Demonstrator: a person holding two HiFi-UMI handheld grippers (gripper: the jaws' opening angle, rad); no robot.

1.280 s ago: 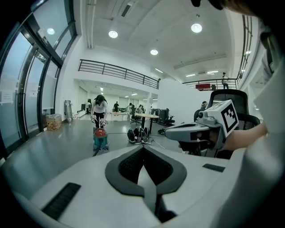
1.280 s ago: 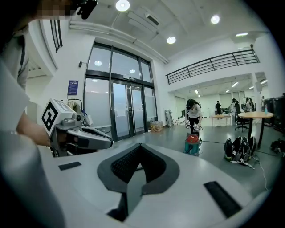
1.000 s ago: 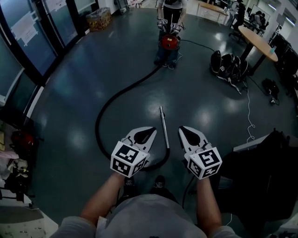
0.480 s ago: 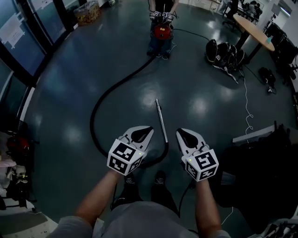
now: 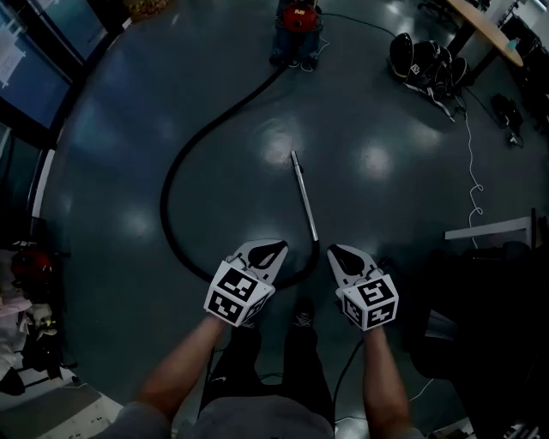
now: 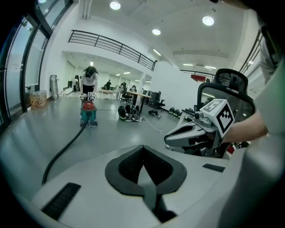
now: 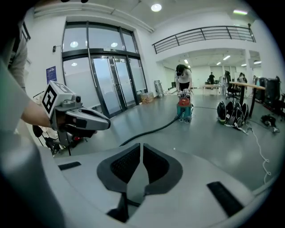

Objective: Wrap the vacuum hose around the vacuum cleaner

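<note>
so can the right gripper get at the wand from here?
Probably yes. The wand lies on the floor just ahead of the right gripper, nothing between them. Its fingers are shut, so they'd need to open first.

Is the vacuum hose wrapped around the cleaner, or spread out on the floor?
Spread out: the hose curves across the floor from the vacuum cleaner to the wand.

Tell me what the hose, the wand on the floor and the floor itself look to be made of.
Hose: black and matte, likely flexible plastic or rubber; it lies in a loose curve.
Wand: probably metal; a straight, slim, pale tube with a sheen.
Floor: hard, glossy grey, perhaps sealed concrete or resin; ceiling lights mirror in it.
</note>
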